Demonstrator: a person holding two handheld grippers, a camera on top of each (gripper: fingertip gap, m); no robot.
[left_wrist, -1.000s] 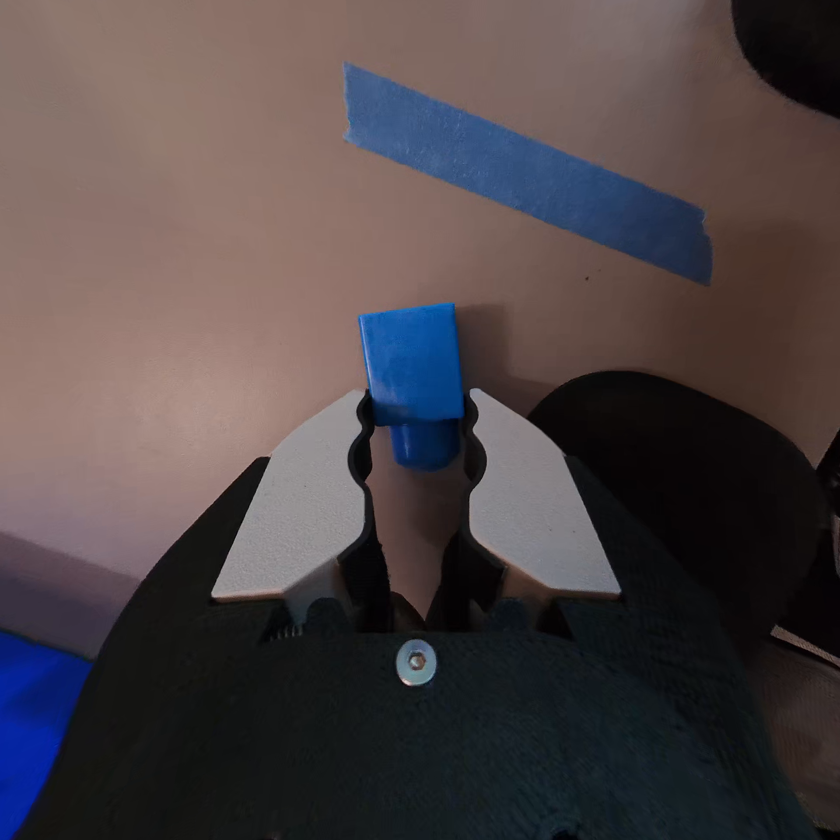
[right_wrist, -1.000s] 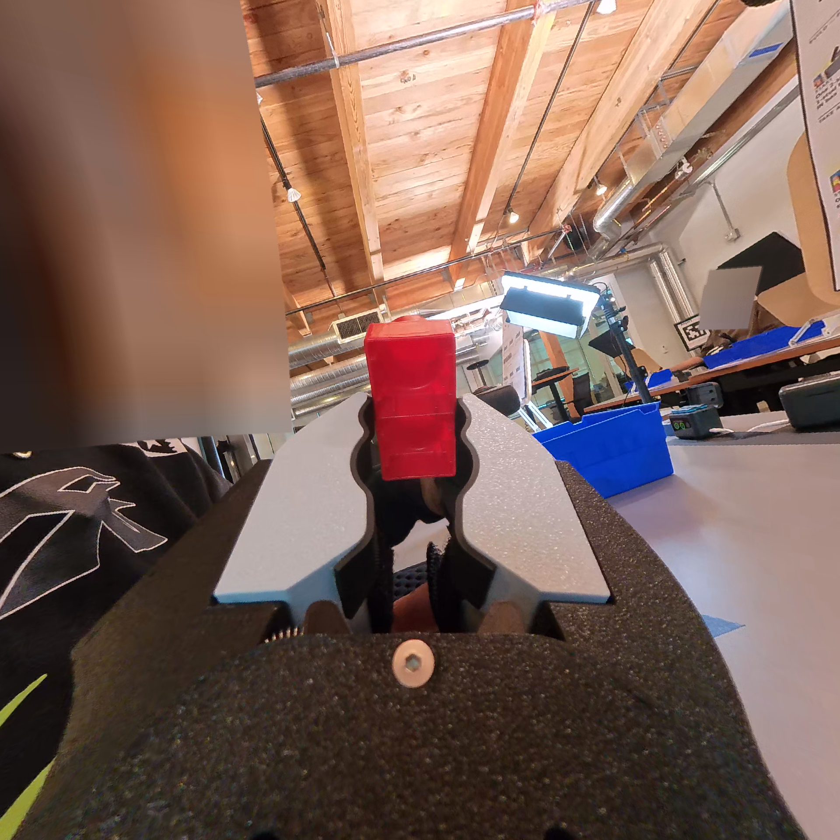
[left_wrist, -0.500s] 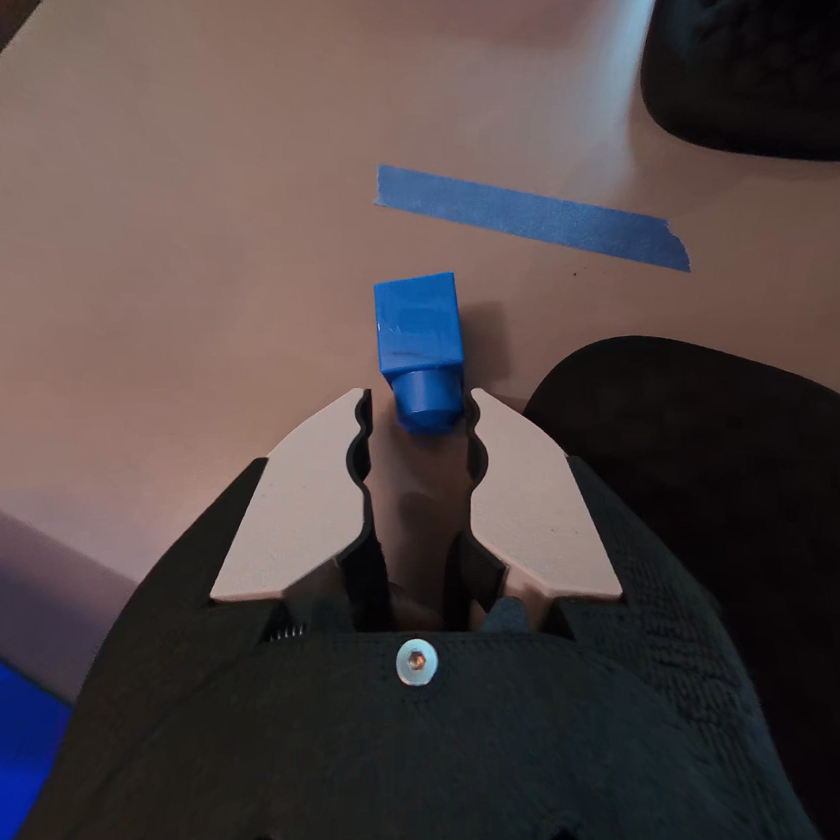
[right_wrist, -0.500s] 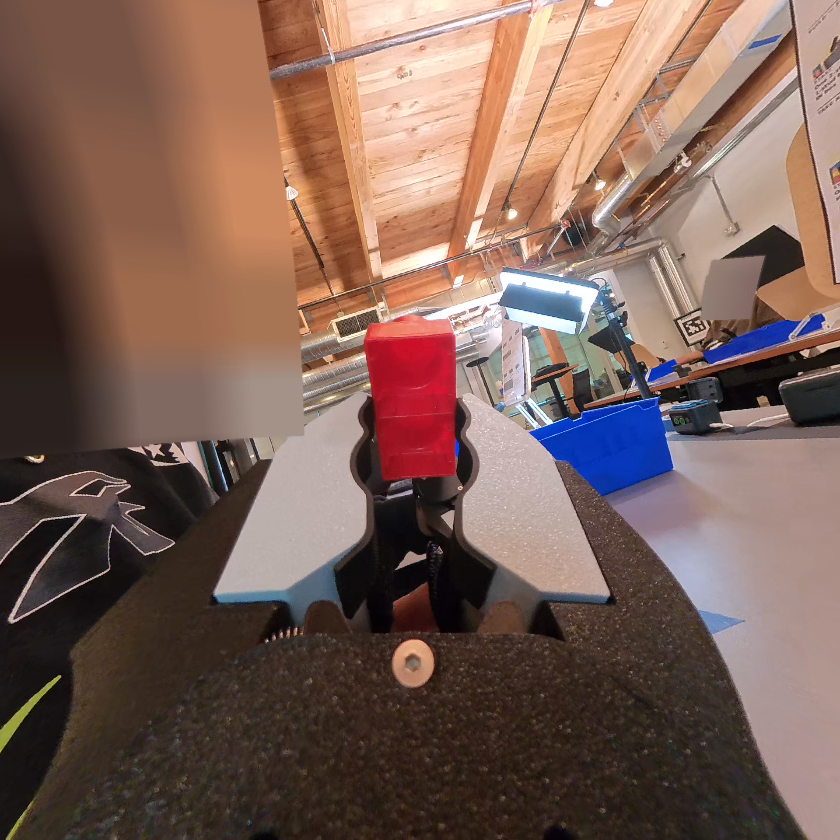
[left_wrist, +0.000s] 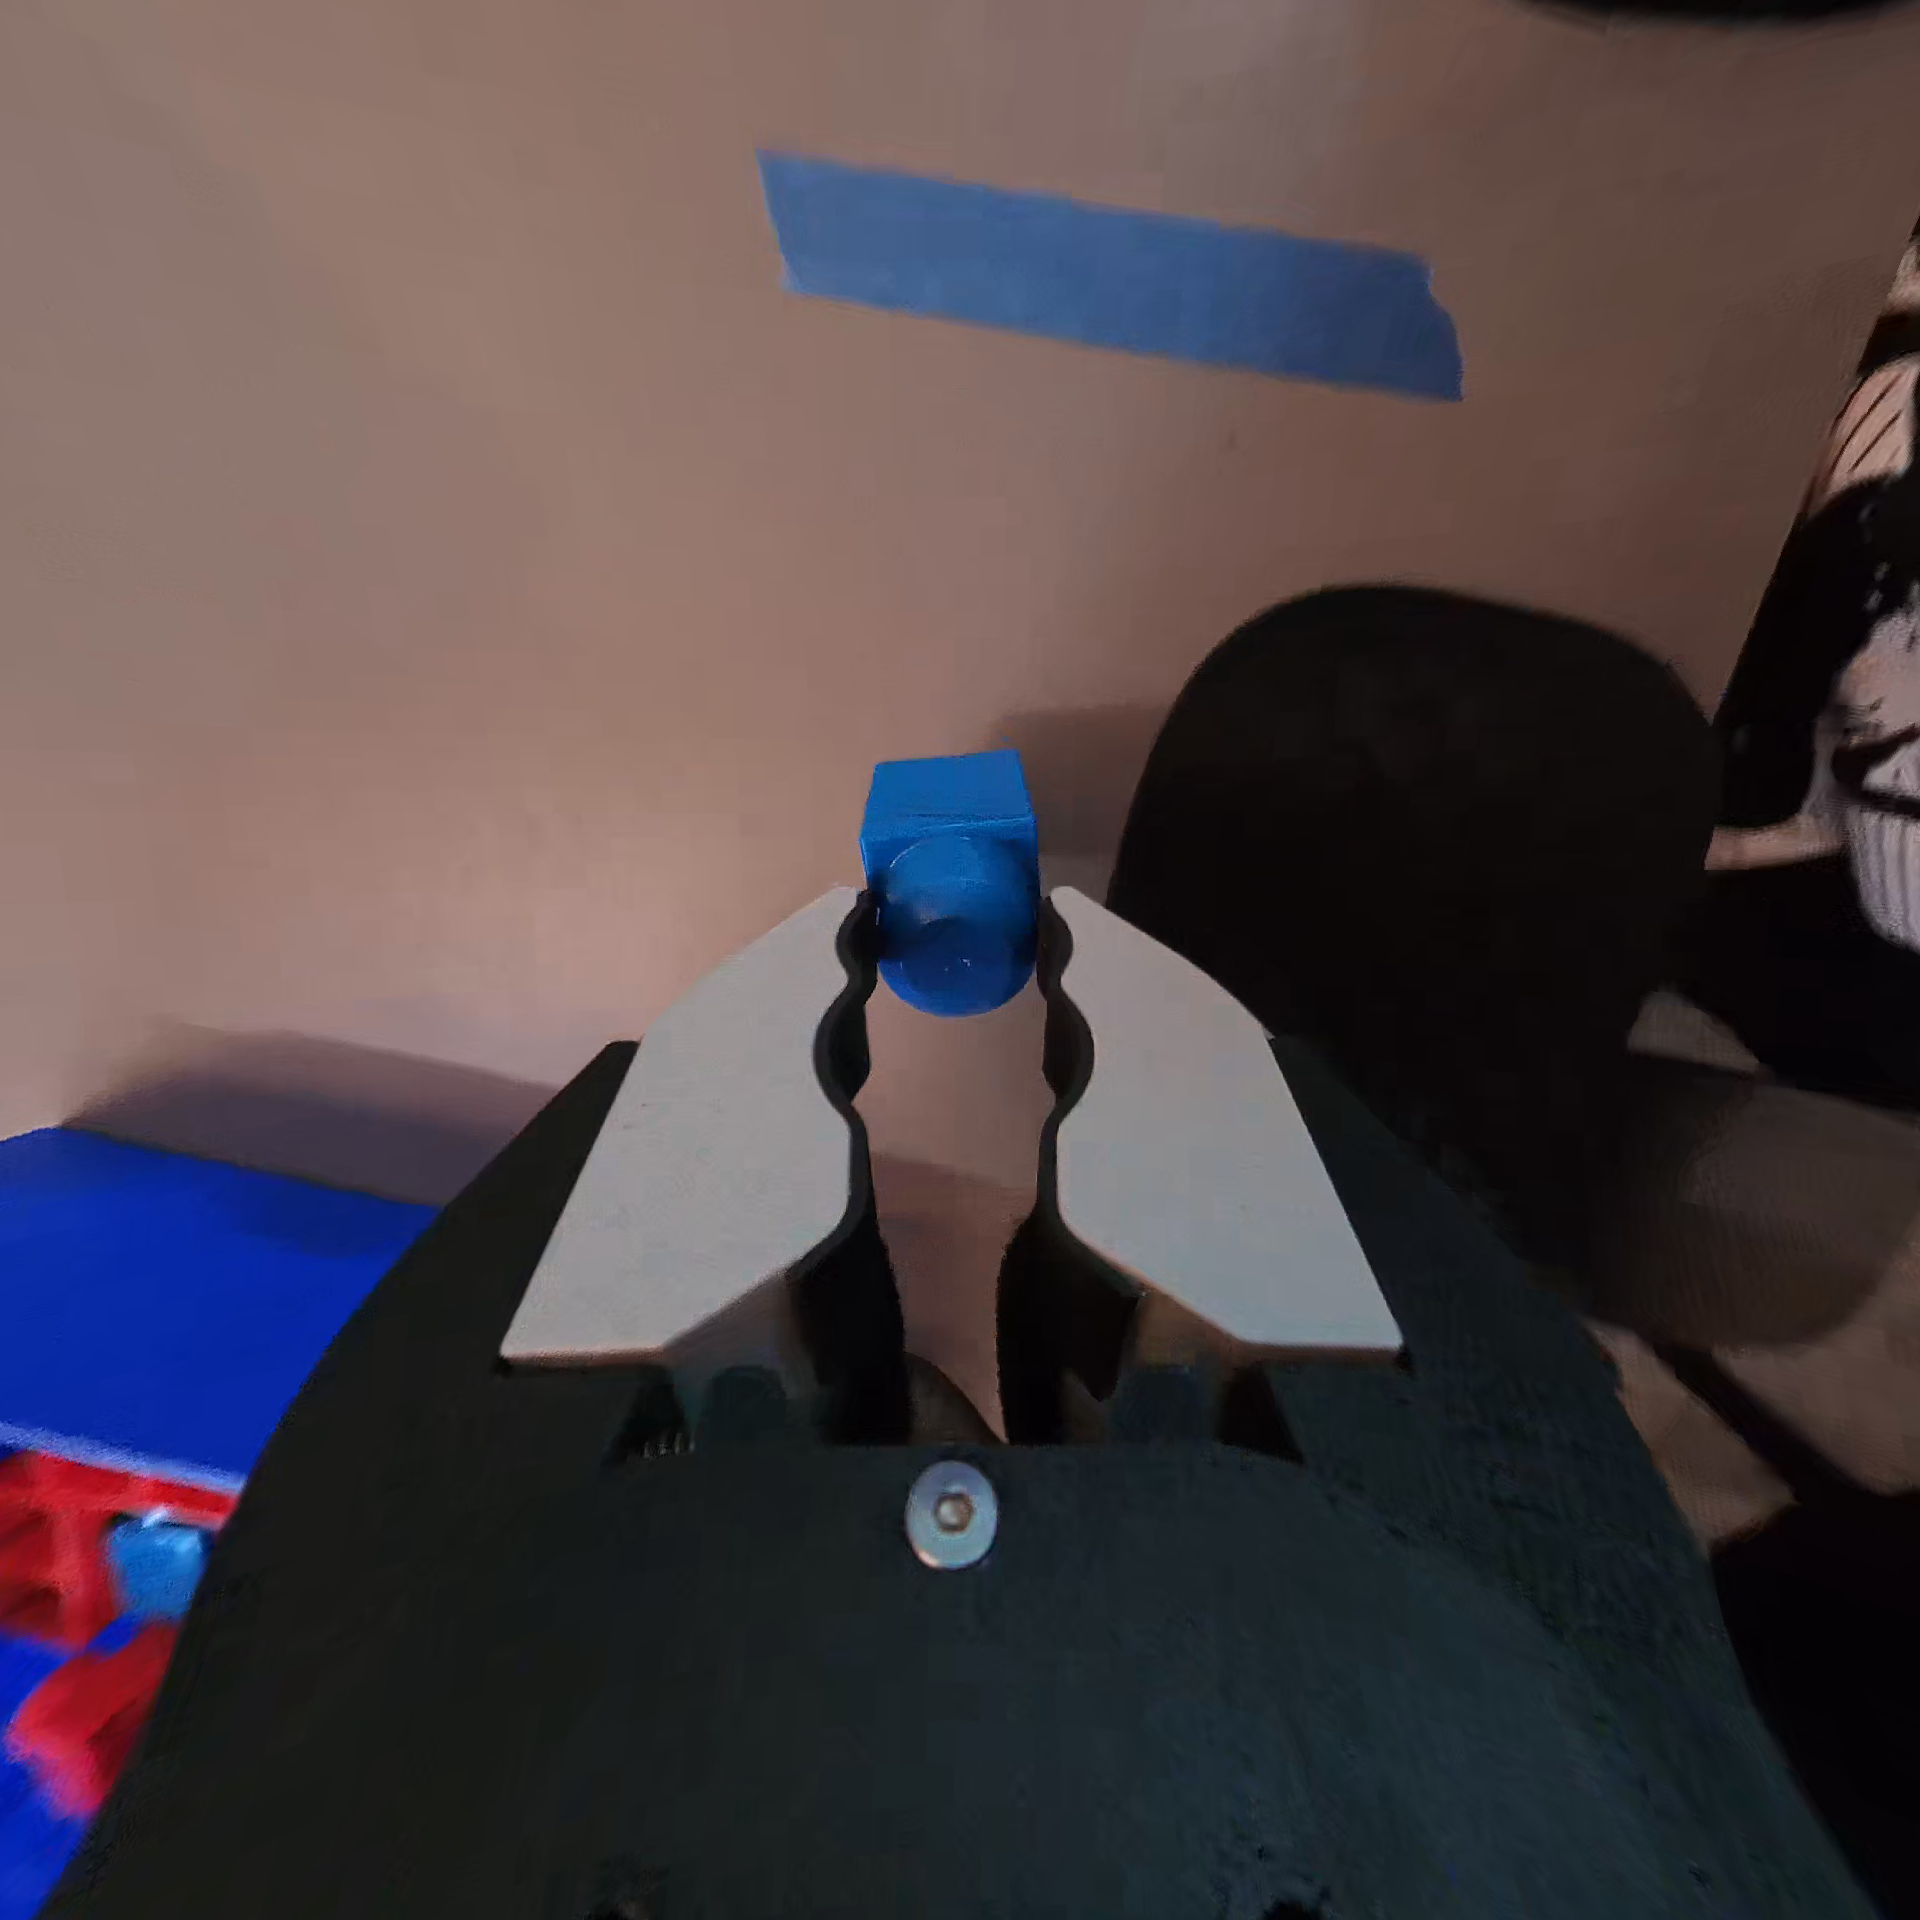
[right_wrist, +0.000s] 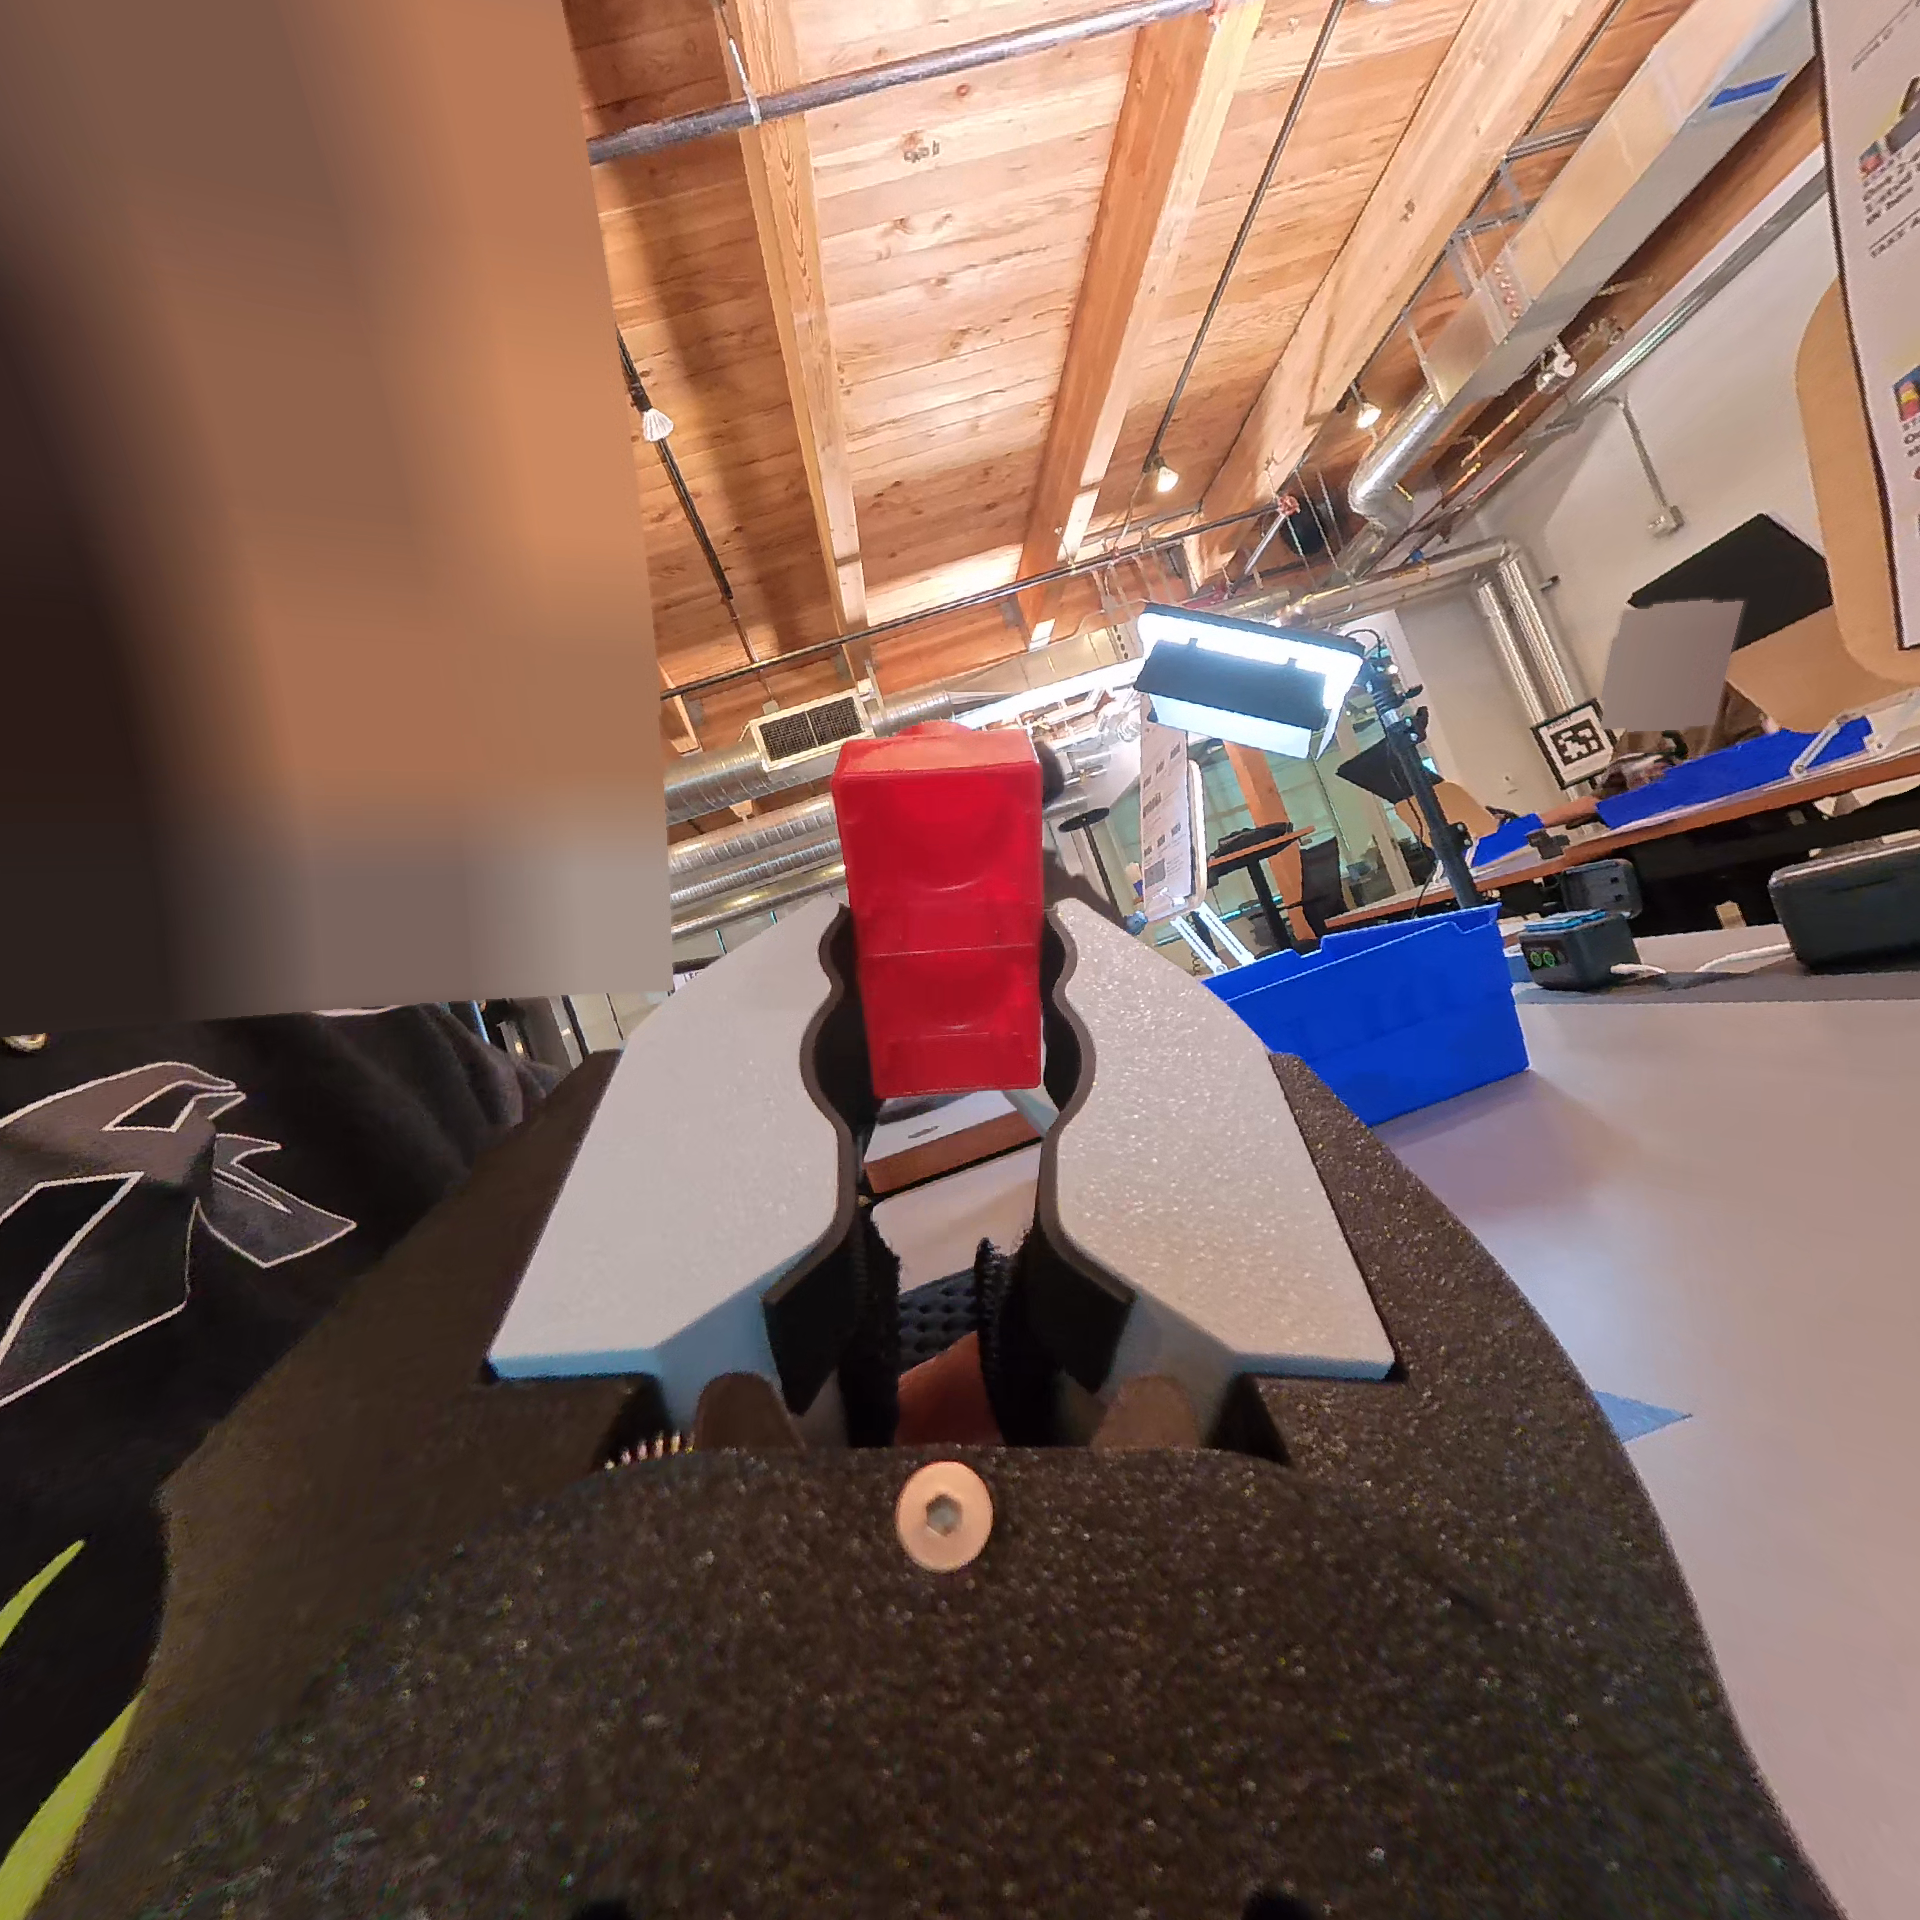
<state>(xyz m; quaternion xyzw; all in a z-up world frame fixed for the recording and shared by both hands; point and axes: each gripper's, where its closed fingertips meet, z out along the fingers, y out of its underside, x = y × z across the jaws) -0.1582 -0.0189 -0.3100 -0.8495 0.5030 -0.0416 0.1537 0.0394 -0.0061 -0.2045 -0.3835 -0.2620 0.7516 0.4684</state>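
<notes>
- Tabletop (left_wrist: 416, 520), pale and matte, fills most of the left wrist view; in the right wrist view the same kind of grey surface (right_wrist: 1662, 1247) runs off to the right.
- Timber ceiling (right_wrist: 935, 312) with beams and metal ducts spans the upper part of the right wrist view.
- Dark rounded shape (left_wrist: 1403, 883) lies on the table just right of the left gripper; what it is cannot be told.
- Blue bin (right_wrist: 1382, 1008) stands on the table beyond and to the right of the right gripper; another blue bin (left_wrist: 187, 1278) with red and blue pieces in it sits at the lower left of the left wrist view.
- Strip of blue tape (left_wrist: 1112, 275) is stuck flat to the table, well beyond the blue block.
- Right gripper (right_wrist: 948, 966) is raised and tilted upward, its two fingers closed against the sides of a red stack of two bricks (right_wrist: 940, 914), which stands upright and reaches above the fingertips.
- Left gripper (left_wrist: 951, 935) points down at the table, its fingertips closed narrowly on the round stud end of a blue block (left_wrist: 951, 883), both pads touching it; the square body reaches past the tips toward the tape.
</notes>
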